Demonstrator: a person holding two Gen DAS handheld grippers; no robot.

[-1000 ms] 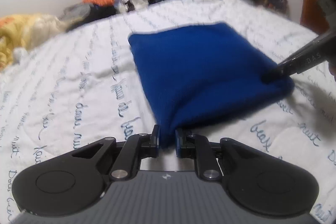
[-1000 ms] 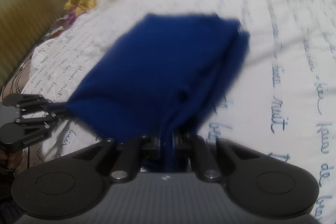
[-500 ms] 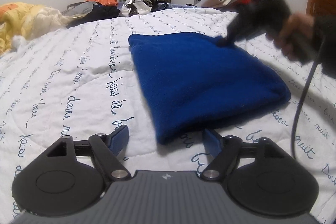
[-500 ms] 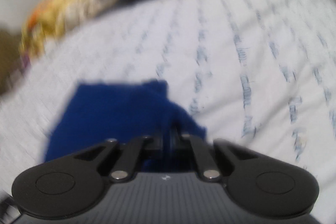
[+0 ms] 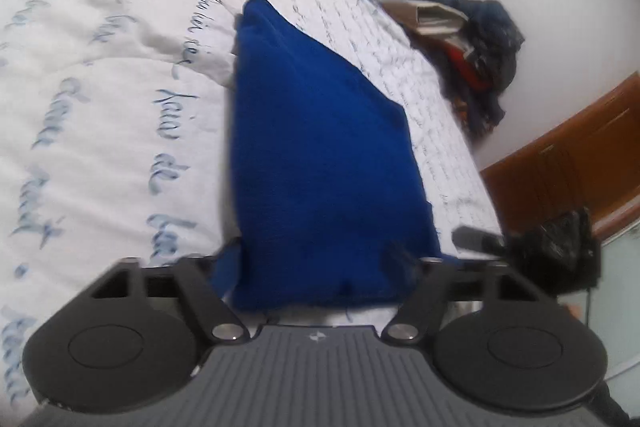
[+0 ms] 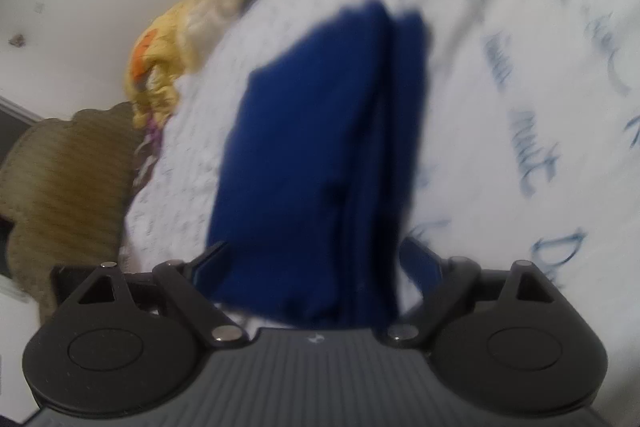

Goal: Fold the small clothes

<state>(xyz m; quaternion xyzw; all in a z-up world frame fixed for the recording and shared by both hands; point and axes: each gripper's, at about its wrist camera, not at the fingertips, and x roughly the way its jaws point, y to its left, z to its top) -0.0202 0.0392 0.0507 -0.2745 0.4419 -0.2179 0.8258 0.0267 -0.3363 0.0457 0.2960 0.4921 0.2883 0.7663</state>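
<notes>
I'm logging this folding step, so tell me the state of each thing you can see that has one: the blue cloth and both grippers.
Blue cloth: folded into a compact stack, lying on the bedspread, its layered edge visible from the right wrist.
Left gripper: jaws closing, cloth's near edge between them, pads not clearly pressing.
Right gripper: jaws opening, cloth's end between the spread fingers.

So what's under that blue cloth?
The folded blue cloth lies on a white bedspread with blue writing. Whatever is directly beneath or between its folds is covered.
</notes>
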